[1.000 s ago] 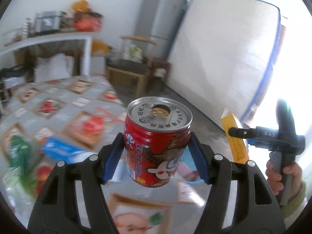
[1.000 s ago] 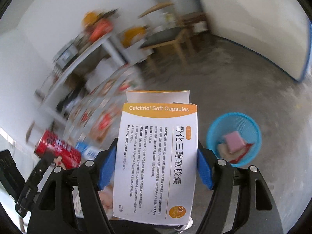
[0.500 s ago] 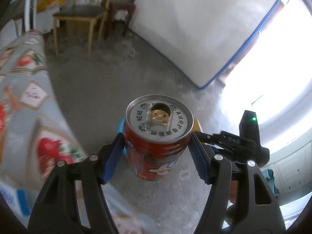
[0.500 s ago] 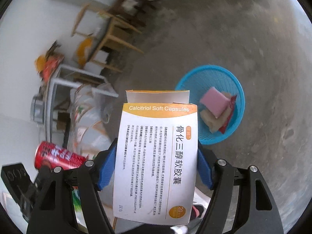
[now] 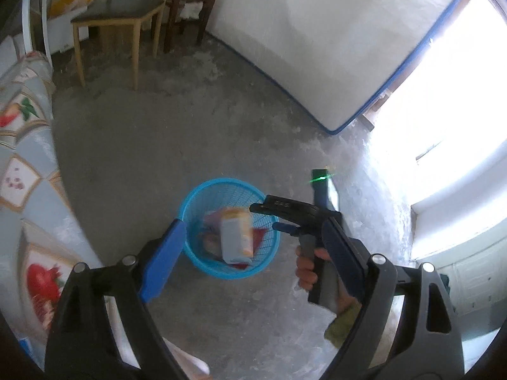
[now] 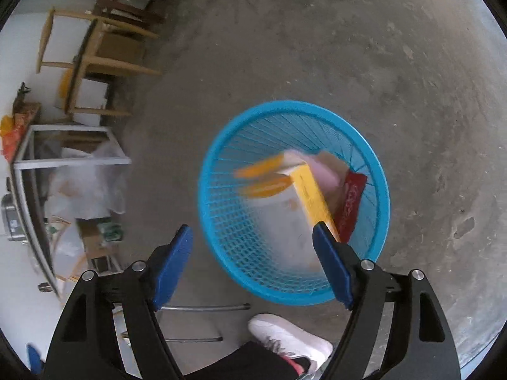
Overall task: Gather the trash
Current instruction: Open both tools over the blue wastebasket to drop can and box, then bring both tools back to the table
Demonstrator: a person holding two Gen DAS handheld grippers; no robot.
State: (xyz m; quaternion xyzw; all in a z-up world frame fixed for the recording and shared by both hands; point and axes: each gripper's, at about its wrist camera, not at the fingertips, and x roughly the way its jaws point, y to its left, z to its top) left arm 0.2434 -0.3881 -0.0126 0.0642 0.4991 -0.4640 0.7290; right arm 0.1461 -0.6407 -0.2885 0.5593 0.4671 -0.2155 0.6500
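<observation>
On my far left, in the left wrist view, a patterned cloth with fruit pictures drapes down beside the concrete floor, and beyond it a wooden chair stands against the wall. My left gripper points down at the floor with its blue pads spread wide and opening further; nothing is between them. Past the gap sits the blue basket, and a blurred medicine box hangs over its mouth, above a red wrapper and other scraps too smeared to name. Just right of the basket my right hand grips the handle of the other tool, whose black fingers reach over the basket's rim. Further right a white mattress with blue edging leans on the wall, next to a glaring window. In the right wrist view, a white frame table and plastic bags lie to the left. My right gripper aims down at the basket, jaws apart and opening, and the orange-and-white box is blurred inside the basket, its yellow edge just by my right pad; I cannot tell whether they touch. A pink packet and the red wrapper lie behind it. My white shoe shows below.
</observation>
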